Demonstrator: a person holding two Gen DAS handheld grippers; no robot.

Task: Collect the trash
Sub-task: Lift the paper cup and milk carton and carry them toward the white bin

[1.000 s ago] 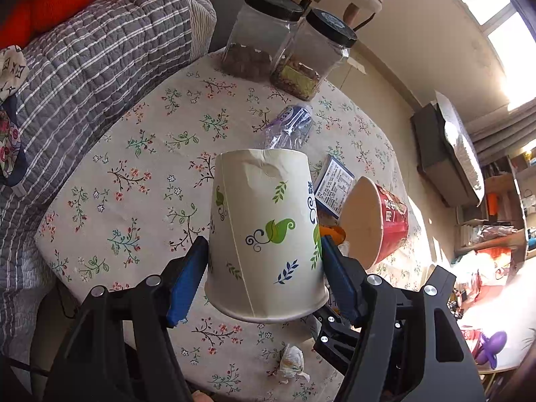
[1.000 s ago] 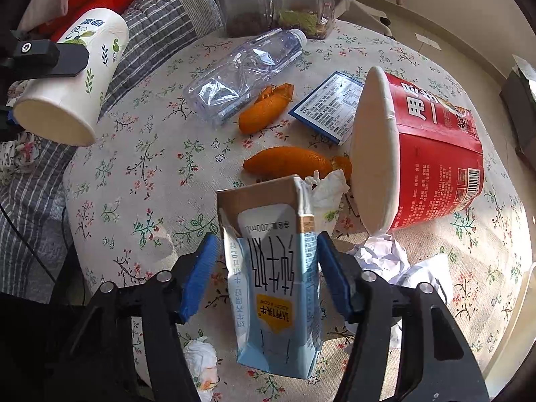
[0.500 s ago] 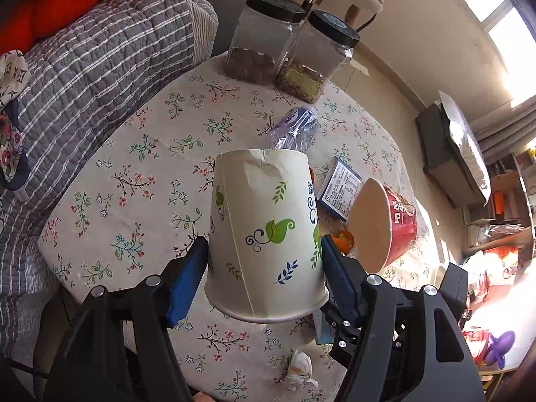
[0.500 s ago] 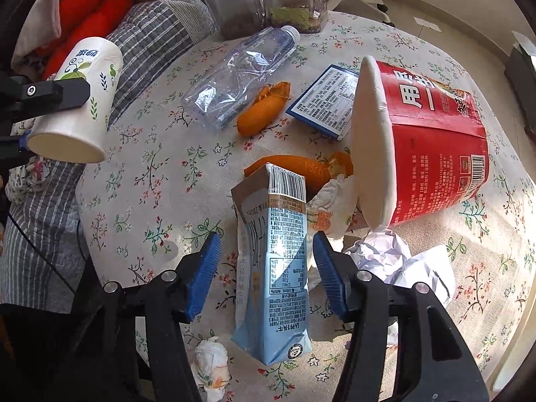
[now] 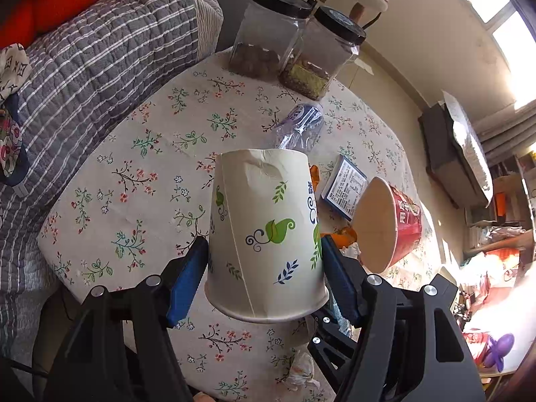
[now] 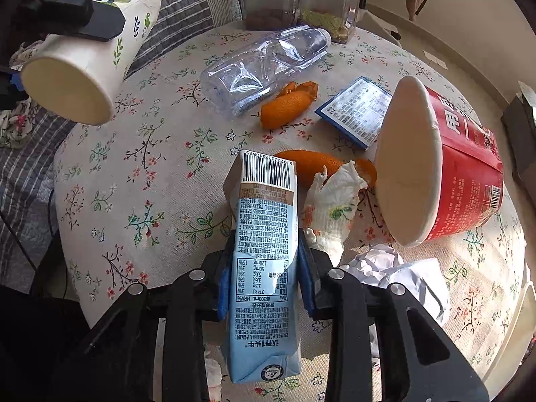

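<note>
left wrist view: round table (image 5: 140, 181) under a floral cloth, sitting beside a grey striped quilt (image 5: 100, 43); two black-lidded jars (image 5: 294, 40) standing at the far edge; sunlit shelving and clutter glaring at right. left gripper (image 5: 264, 268) is gripping a paper cup (image 5: 264, 224) between its blue pads, cup raised off the cloth, its far end dented. risk, as a judgement: the thin wall may be buckling further under pressure and the cup slipping free.

right wrist view: same cloth, littered. right gripper (image 6: 264, 274) is closing its jaws on a blue drink carton (image 6: 264, 268), pads pressing both narrow sides, the carton's wall creasing. lying beyond it: crushed plastic bottle (image 6: 264, 63), orange peel (image 6: 288, 107), a blue-edged printed packet (image 6: 355, 110), a red noodle tub (image 6: 449, 171) tipped on its side, crumpled tissue (image 6: 335, 207) just beside the carton, white paper wads (image 6: 402, 274) near the right finger. risk: the carton may be twisting in the pinch, or leaking any dregs.
</note>
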